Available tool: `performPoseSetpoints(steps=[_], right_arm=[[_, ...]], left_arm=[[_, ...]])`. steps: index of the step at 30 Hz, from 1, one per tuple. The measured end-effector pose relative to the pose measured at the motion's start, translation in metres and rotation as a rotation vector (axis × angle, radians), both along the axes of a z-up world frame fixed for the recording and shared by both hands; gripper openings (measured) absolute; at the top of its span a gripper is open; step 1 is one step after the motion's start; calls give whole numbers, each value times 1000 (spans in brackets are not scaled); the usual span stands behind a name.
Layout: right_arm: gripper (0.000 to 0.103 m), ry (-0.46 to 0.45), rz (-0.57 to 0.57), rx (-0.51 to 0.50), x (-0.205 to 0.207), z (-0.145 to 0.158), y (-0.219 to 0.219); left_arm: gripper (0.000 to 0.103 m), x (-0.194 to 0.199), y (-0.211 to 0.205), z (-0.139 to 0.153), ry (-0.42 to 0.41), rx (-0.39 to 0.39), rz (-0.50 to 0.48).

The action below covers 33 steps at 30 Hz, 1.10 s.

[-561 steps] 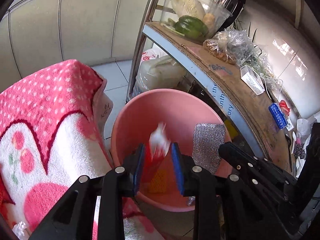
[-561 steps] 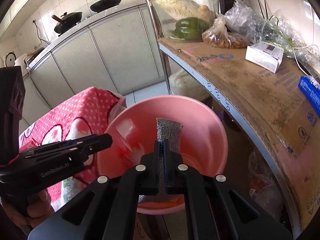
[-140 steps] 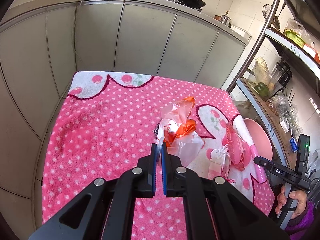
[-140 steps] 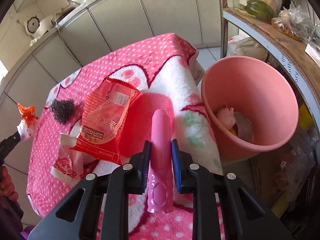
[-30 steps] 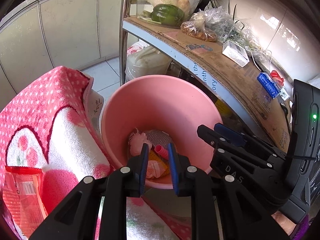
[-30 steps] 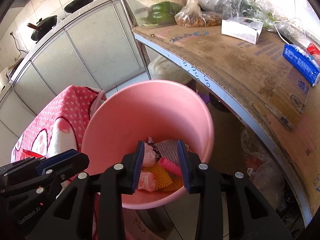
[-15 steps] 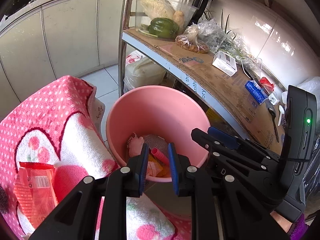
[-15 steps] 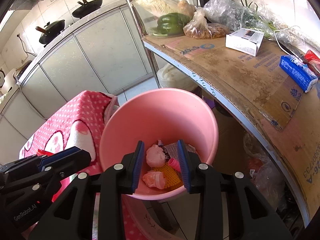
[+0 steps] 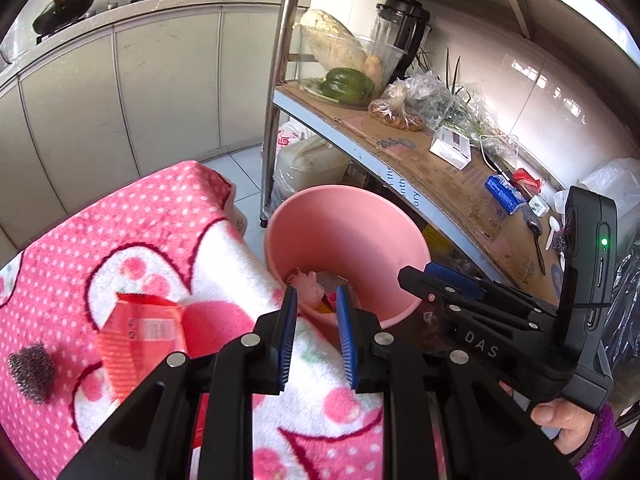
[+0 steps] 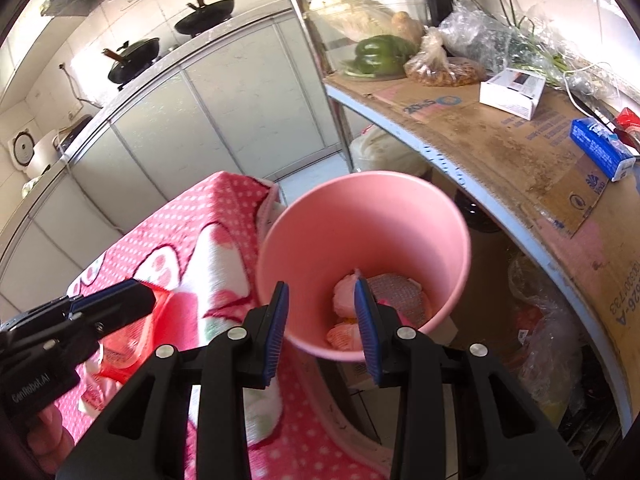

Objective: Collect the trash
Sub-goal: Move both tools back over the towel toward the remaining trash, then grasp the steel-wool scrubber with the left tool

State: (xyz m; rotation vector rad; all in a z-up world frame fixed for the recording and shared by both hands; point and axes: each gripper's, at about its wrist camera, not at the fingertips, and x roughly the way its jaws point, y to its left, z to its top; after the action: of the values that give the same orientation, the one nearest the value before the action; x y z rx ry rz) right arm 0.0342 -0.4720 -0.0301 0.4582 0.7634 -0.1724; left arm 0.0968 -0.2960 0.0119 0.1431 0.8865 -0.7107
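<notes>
The pink bin point(image 9: 360, 216) stands on the floor between the blanket-covered desk point(image 9: 132, 240) and the metal shelf point(image 9: 452, 184), just beside the desk's edge. Trash lies heaped in its bottom point(image 10: 368, 308): pale pink crumpled pieces, a silvery mesh pad and something orange (the rest is too tangled to name). Still on the desk are a red wrapper point(image 9: 140, 332), lying flat on the blanket, and a dark steel-wool ball point(image 9: 32, 366) near its left edge.

The left gripper point(image 9: 314, 304) hovers over the desk's edge, its blue-padded fingers point(image 9: 288, 332) parted with nothing between them. The right gripper point(image 10: 320, 308) hangs above the bin's near rim, fingers likewise spread and empty. Each gripper shows in the other's view, held by a hand point(image 9: 568, 424) in a purple sleeve.

On the cardboard-lined shelf sit a green pepper point(image 10: 380, 54), bagged food and a small white box point(image 10: 514, 92).
</notes>
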Motion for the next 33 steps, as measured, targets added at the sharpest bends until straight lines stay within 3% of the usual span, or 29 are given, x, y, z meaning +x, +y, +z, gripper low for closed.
performPoseSetpoints(steps=[10, 17, 24, 33], right_arm=[[35, 8, 90, 12, 3, 4, 39], [35, 24, 161, 18, 12, 2, 68], [35, 47, 228, 33, 22, -4, 94], [35, 81, 268, 36, 31, -13, 111]], left_arm=[[19, 0, 81, 16, -27, -30, 100], [19, 6, 156, 12, -44, 1, 259], [19, 17, 227, -7, 8, 18, 416], [19, 23, 257, -23, 36, 35, 449]])
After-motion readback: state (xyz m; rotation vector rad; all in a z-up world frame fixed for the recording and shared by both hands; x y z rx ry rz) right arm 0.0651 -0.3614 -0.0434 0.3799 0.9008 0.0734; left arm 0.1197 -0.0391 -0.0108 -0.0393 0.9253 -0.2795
